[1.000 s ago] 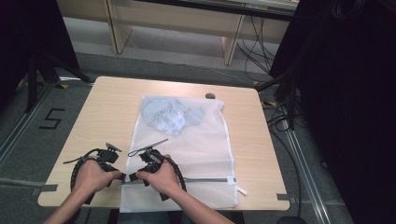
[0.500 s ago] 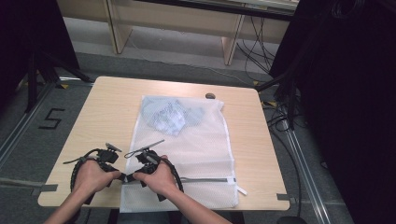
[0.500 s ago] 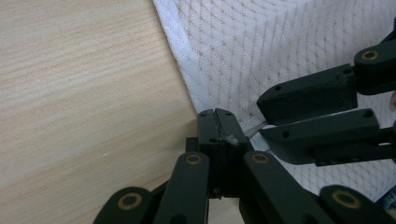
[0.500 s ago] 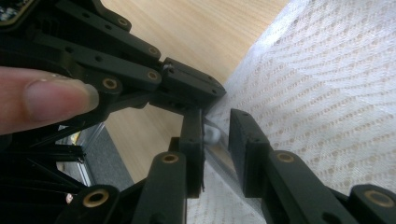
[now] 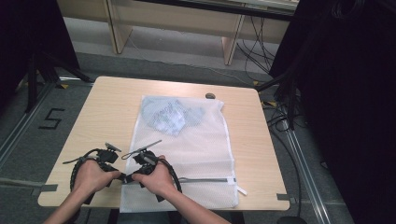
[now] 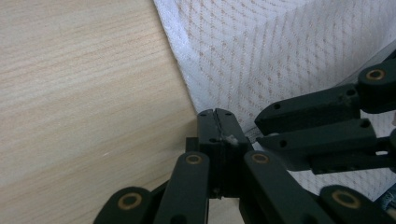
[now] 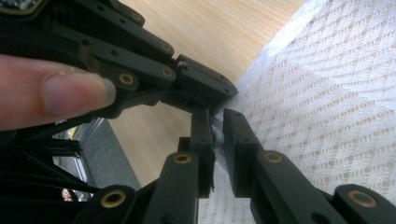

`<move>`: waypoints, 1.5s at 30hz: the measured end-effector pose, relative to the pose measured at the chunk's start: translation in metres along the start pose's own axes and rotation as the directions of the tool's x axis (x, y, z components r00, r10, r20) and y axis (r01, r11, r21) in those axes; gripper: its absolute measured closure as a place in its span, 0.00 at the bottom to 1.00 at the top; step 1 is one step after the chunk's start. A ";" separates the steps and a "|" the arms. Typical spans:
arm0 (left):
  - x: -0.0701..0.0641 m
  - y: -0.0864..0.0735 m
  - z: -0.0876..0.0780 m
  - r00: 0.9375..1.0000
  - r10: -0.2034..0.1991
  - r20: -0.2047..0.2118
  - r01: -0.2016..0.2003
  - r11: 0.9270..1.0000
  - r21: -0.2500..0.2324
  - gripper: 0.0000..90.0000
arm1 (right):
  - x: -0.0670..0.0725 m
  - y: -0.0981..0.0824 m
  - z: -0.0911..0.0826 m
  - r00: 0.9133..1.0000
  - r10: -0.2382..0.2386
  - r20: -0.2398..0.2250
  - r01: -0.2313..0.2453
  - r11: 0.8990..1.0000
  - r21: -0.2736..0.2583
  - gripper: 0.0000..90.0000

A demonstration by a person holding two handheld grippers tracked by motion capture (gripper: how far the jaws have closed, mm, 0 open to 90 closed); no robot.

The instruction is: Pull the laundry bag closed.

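Both hands have barely shifted since a second ago. Left gripper (image 6: 217, 116) and right gripper (image 7: 218, 125) meet at the white mesh laundry bag's (image 5: 196, 144) left edge, near the tabletop's (image 5: 112, 107) front edge, jaws pinched on its hem.

A white mesh laundry bag (image 5: 196, 154) lies flat on the light wooden surface (image 5: 112, 107), its long side running away from the near edge. Its weave shows a fine diamond pattern. A grey zipper strip (image 5: 205, 179) crosses it near the near end. Inside, at the far end, bunched pale blue cloth (image 5: 170, 114) shows through the mesh.
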State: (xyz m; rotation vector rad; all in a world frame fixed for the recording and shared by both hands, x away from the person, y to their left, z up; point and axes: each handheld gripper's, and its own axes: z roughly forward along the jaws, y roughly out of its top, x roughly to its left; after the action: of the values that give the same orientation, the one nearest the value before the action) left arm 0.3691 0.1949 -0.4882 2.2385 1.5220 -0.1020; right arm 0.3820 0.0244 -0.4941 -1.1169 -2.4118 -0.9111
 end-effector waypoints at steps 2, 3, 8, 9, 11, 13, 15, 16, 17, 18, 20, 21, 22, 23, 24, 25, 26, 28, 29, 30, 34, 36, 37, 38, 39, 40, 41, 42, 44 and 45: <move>0.001 0.000 0.000 1.000 0.004 0.001 -0.004 1.000 -0.001 1.00 | 0.001 -0.001 0.002 1.000 0.009 0.003 -0.009 1.000 0.006 0.92; 0.001 0.000 0.000 1.000 0.004 0.001 -0.004 1.000 -0.001 1.00 | 0.001 -0.002 0.003 1.000 0.002 0.001 -0.002 1.000 0.007 0.92; 0.000 0.000 0.000 1.000 0.002 0.001 -0.002 1.000 0.000 1.00 | 0.001 -0.002 0.003 1.000 0.010 0.007 -0.010 1.000 0.014 0.94; 0.000 0.000 0.000 1.000 0.002 0.001 -0.002 1.000 0.000 1.00 | 0.001 -0.002 0.003 1.000 0.010 0.007 -0.010 1.000 0.014 0.94; 0.001 0.000 0.000 1.000 0.010 0.002 -0.010 1.000 0.000 1.00 | 0.001 -0.004 0.004 1.000 -0.011 0.014 0.011 1.000 0.007 0.96; 0.000 0.000 0.000 1.000 0.017 -0.001 -0.017 1.000 -0.003 1.00 | -0.001 -0.006 0.003 0.999 -0.028 0.019 0.028 1.000 0.012 0.96; 0.000 0.000 0.000 1.000 0.023 -0.006 -0.023 1.000 -0.004 1.00 | -0.001 -0.006 0.003 0.999 -0.037 0.030 0.037 0.999 0.014 0.96; -0.001 -0.001 0.001 1.000 0.022 -0.013 -0.022 1.000 -0.014 1.00 | -0.001 -0.008 0.004 0.999 -0.029 0.030 0.029 0.999 0.018 0.96; -0.002 0.000 0.001 0.999 0.031 -0.019 -0.031 0.999 -0.009 1.00 | 0.002 -0.008 0.002 1.000 0.020 0.007 -0.020 1.000 0.020 0.96; -0.002 0.000 0.001 0.999 0.035 -0.023 -0.035 0.999 -0.010 1.00 | -0.001 -0.009 0.003 1.000 -0.010 0.024 0.010 1.000 0.012 0.96; -0.003 -0.001 0.001 0.999 0.044 -0.029 -0.044 0.999 -0.011 1.00 | 0.000 -0.010 0.001 1.000 0.003 0.008 -0.003 1.000 0.007 0.97; -0.003 -0.001 0.001 0.998 0.046 -0.030 -0.046 0.999 -0.011 1.00 | 0.000 -0.011 0.001 1.000 -0.005 0.015 0.005 1.000 -0.001 0.97; -0.003 -0.001 0.001 0.998 0.046 -0.030 -0.046 0.999 -0.011 1.00 | 0.000 -0.011 0.001 1.000 -0.005 0.015 0.005 1.000 -0.001 0.97; -0.004 -0.001 0.001 0.998 0.046 -0.035 -0.046 0.999 -0.010 1.00 | 0.004 -0.012 0.000 0.999 0.044 0.020 -0.044 0.999 0.015 0.97; -0.004 -0.001 0.002 0.998 0.042 -0.035 -0.043 0.999 -0.013 1.00 | 0.001 -0.012 0.002 0.999 -0.022 0.036 0.022 1.000 -0.007 0.97; -0.005 -0.001 0.002 0.998 0.044 -0.040 -0.044 0.999 -0.014 1.00 | 0.004 -0.011 0.000 0.999 -0.006 0.041 0.006 1.000 -0.004 0.97; -0.006 -0.001 0.002 0.998 0.044 -0.042 -0.045 0.999 -0.014 1.00 | 0.004 -0.011 0.000 0.999 -0.006 0.041 0.006 1.000 -0.004 0.97; -0.007 -0.001 0.002 0.998 0.045 -0.044 -0.045 0.999 -0.013 1.00 | 0.005 -0.011 -0.001 0.999 -0.008 0.046 0.008 1.000 -0.005 0.97; -0.008 -0.001 0.002 0.998 0.038 -0.045 -0.038 0.999 -0.015 1.00 | 0.004 -0.011 -0.001 0.999 -0.018 0.040 0.018 1.000 -0.006 0.97; -0.009 -0.001 0.002 0.998 0.033 -0.045 -0.034 0.999 -0.012 1.00 | 0.007 -0.012 -0.003 0.998 0.039 0.054 -0.039 0.999 0.010 0.97; -0.006 -0.001 0.002 0.998 0.047 -0.042 -0.048 0.999 -0.014 1.00 | 0.002 -0.012 -0.004 0.996 -0.052 0.071 0.052 0.999 0.007 0.97; -0.006 -0.001 0.002 0.998 0.045 -0.042 -0.046 0.999 -0.013 1.00 | 0.005 -0.013 -0.005 0.997 -0.016 0.075 0.015 1.000 0.013 0.97; -0.006 -0.001 0.002 0.998 0.050 -0.043 -0.051 0.999 -0.012 1.00 | 0.005 -0.013 -0.006 0.996 0.003 0.093 -0.006 1.000 0.028 0.97; -0.006 -0.001 0.002 0.998 0.048 -0.043 -0.049 0.999 -0.014 1.00 | 0.005 -0.013 -0.006 0.997 -0.014 0.076 0.013 1.000 0.015 0.97; -0.007 -0.001 0.002 0.998 0.043 -0.042 -0.044 0.999 -0.013 1.00 | 0.004 -0.013 -0.006 0.996 -0.036 0.077 0.036 0.999 0.000 0.97; -0.007 -0.001 0.002 0.998 0.039 -0.040 -0.040 0.999 -0.014 1.00 | 0.008 -0.013 -0.006 0.999 0.014 0.051 -0.013 1.000 -0.013 0.97; -0.006 -0.001 0.002 0.998 0.042 -0.040 -0.042 0.999 -0.014 1.00 | 0.007 -0.013 -0.007 0.999 0.004 0.054 -0.003 1.000 -0.012 0.97; -0.006 -0.001 0.002 0.998 0.046 -0.041 -0.047 0.999 -0.012 1.00 | 0.006 -0.014 -0.008 0.998 -0.019 0.057 0.019 1.000 -0.012 0.97; -0.006 -0.001 0.002 0.998 0.042 -0.039 -0.043 0.999 -0.011 1.00 | 0.007 -0.015 -0.008 0.998 0.002 0.061 -0.001 1.000 -0.016 0.97; -0.007 -0.001 0.002 0.999 0.035 -0.039 -0.036 0.999 -0.017 1.00 | 0.007 -0.015 -0.009 0.998 -0.006 0.064 0.007 1.000 -0.017 0.97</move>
State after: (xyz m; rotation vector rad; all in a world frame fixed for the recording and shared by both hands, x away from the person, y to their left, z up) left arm 0.3656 0.1888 -0.4884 2.2652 1.4962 -0.0353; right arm 0.3662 0.0154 -0.4900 -1.1621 -2.4644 -0.9131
